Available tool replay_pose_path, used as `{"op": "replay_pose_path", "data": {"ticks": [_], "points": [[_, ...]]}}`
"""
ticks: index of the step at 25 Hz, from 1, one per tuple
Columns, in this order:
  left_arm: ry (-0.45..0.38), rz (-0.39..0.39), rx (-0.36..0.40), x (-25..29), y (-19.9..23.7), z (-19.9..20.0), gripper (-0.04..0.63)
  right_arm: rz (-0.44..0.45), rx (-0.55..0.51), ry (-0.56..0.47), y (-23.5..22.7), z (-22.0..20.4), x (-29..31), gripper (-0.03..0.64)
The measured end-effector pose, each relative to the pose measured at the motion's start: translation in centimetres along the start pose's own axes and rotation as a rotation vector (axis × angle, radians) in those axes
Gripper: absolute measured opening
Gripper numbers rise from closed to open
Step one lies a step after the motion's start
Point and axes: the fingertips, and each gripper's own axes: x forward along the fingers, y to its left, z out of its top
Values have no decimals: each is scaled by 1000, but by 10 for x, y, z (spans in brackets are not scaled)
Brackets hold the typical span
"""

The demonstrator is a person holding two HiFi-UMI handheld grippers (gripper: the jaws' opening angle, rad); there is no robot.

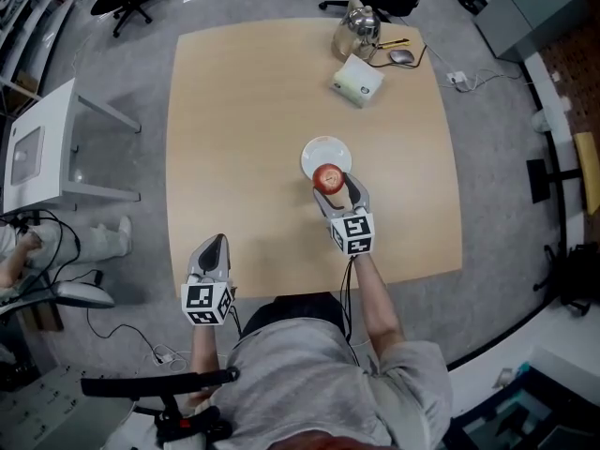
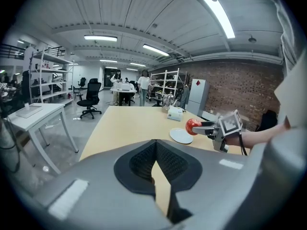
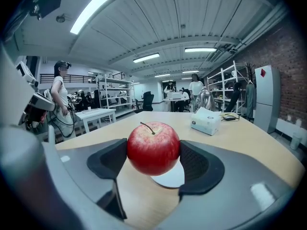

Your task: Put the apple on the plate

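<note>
Right tongs (image 1: 335, 187) pinching red apple (image 3: 153, 147), holding it above near edge of white plate (image 1: 319, 148) on bench (image 1: 244, 111). Left tongs (image 1: 215, 242) idling near-left, pressed together, empty. Risk: releasing here, apple striking rim, rolling off across bench.

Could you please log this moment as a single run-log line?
right gripper: shut on apple, held at near edge of plate | left gripper: shut, empty | apple not yet on plate

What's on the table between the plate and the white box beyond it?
Nothing: only bare tabletop separates the plate from the white box, as the head view shows; the right gripper view agrees.
</note>
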Motion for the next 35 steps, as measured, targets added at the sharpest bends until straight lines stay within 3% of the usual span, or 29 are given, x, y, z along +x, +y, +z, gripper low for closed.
{"op": "replay_pose_path", "data": {"ticks": [16, 35], "points": [[59, 18, -23, 55, -7, 2, 20, 26, 5, 59, -44, -25, 50, 351], [98, 42, -17, 67, -11, -7, 20, 32, 18, 64, -56, -46, 76, 353]]}}
